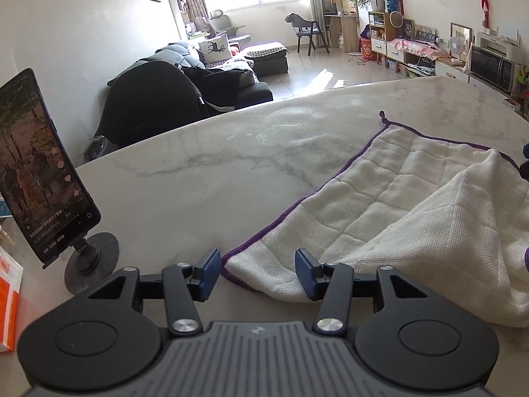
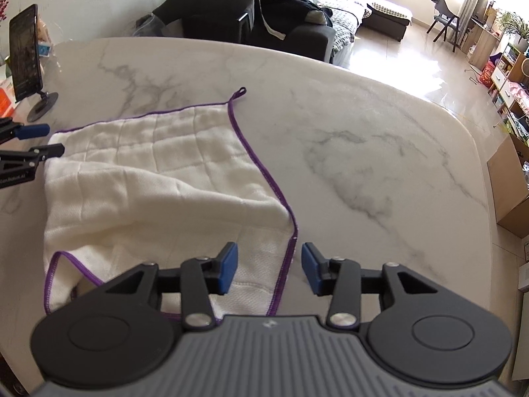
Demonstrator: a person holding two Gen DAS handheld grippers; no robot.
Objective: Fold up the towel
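At the bottom centre of your left wrist view, your left gripper point(image 1: 257, 274) stands with its blue pads apart and nothing between them; the near corner of the towel point(image 1: 390, 211) lies just ahead, its purple hem running into the gap. Your right gripper point(image 2: 269, 269), at the bottom centre of the right wrist view, is likewise spread and empty, with the towel's purple right edge passing between its pads and down under the housing.

Moving outward, the towel point(image 2: 158, 178) lies on the marble table point(image 2: 363, 132), filling the lower left of the right view and the lower right of the left view. It is not flat: one layer is flopped back loosely over the quilted layer, making a soft ridge across the middle, and a hanging loop point(image 2: 240, 92) marks the far corner. At the left edge of the right view your left gripper shows again, beside the towel's left side. A phone point(image 1: 39, 165) on a round stand sits at the left of the left view, well apart from the cloth.

My judgement is that you are between grasps, with a first fold only roughly laid. The next move calls for closing each pair of pads on a near corner, pinching both layers, then lifting evenly and carrying the edge to the far hem so the purple borders line up
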